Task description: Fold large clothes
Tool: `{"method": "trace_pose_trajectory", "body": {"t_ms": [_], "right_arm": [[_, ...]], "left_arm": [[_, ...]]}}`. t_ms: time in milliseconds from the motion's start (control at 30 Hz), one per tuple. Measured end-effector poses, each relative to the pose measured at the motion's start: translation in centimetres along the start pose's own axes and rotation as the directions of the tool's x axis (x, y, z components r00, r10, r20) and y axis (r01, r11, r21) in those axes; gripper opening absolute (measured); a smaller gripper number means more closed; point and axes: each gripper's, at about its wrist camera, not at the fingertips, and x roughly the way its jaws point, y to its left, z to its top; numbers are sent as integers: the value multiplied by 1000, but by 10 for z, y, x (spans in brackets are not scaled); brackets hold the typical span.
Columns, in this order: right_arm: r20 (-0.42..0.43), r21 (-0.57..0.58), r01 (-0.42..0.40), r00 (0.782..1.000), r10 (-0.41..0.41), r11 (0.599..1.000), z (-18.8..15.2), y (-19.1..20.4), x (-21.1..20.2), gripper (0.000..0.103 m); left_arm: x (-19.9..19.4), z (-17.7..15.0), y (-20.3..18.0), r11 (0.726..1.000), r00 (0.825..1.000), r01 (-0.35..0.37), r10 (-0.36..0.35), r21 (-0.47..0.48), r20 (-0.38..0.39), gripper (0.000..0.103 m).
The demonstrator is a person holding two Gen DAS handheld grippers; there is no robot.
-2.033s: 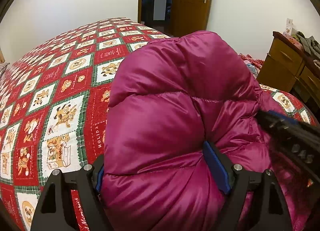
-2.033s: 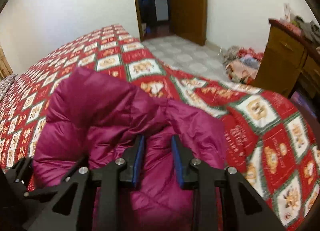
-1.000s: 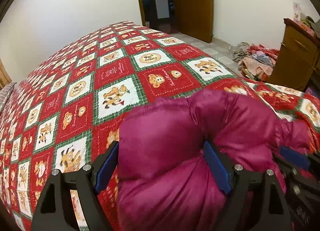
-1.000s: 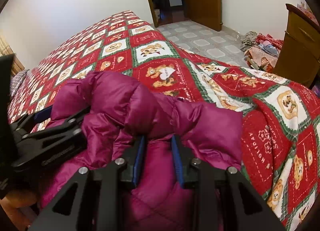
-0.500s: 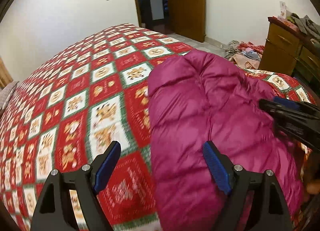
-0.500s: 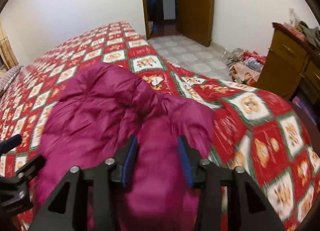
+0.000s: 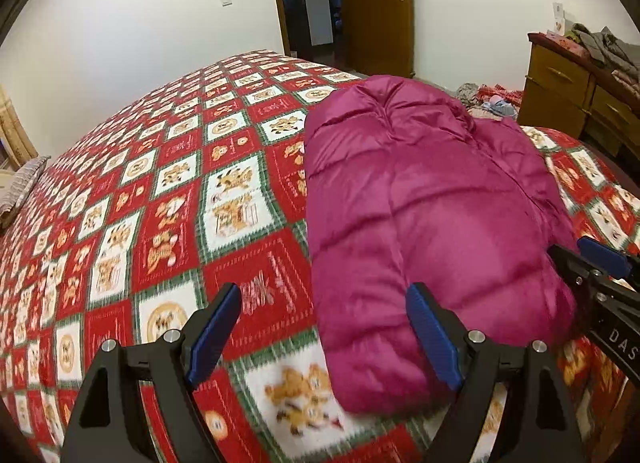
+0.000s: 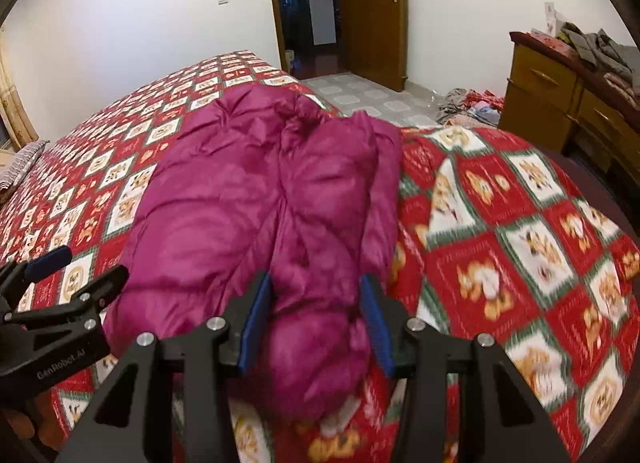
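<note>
Magenta down jacket (image 7: 424, 215) lies folded lengthwise on the bed's quilt (image 7: 168, 199), so I judge a fold just laid. Left gripper (image 7: 324, 327) spread wide, holding nothing; right gripper (image 8: 316, 319) parted, straddling the near hem, not pinching. Next: regrip near end, fold across.

The jacket (image 7: 424, 215) is lying on the bed (image 7: 168, 199), toward its right side, with the left gripper (image 7: 324, 331) sitting at its near left edge and the right gripper (image 8: 316, 323) straddling its near right end; a dresser (image 8: 560, 99) is standing beyond, on the right
</note>
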Motion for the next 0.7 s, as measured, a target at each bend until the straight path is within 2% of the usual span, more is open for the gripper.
{"method": "trace_pose_trajectory", "body": {"t_ms": [100, 300, 367, 400, 433, 700], "right_arm": [[-10, 26, -5, 1000, 5, 1000, -11, -2, -11, 56], [-1, 72, -21, 1000, 22, 997, -33, -3, -33, 57], [15, 82, -22, 1000, 21, 996, -42, -2, -41, 64], [19, 85, -24, 1000, 23, 996, -46, -1, -43, 71], [23, 86, -25, 999, 23, 996, -51, 1, -46, 72], [58, 104, -21, 998, 15, 994, -71, 9, -70, 72]], "left_arm": [[-12, -16, -3, 1000, 1000, 22, -22, 3, 13, 85], [-35, -41, -4, 999, 999, 30, -29, -24, 36, 85], [-42, -48, -3, 998, 998, 43, -41, -40, 47, 85], [-45, -51, -3, 998, 998, 43, -40, -43, 52, 85], [-49, -55, -4, 998, 998, 41, -38, -46, 57, 85], [-80, -77, -14, 998, 996, 51, -48, -43, 71, 85]]}}
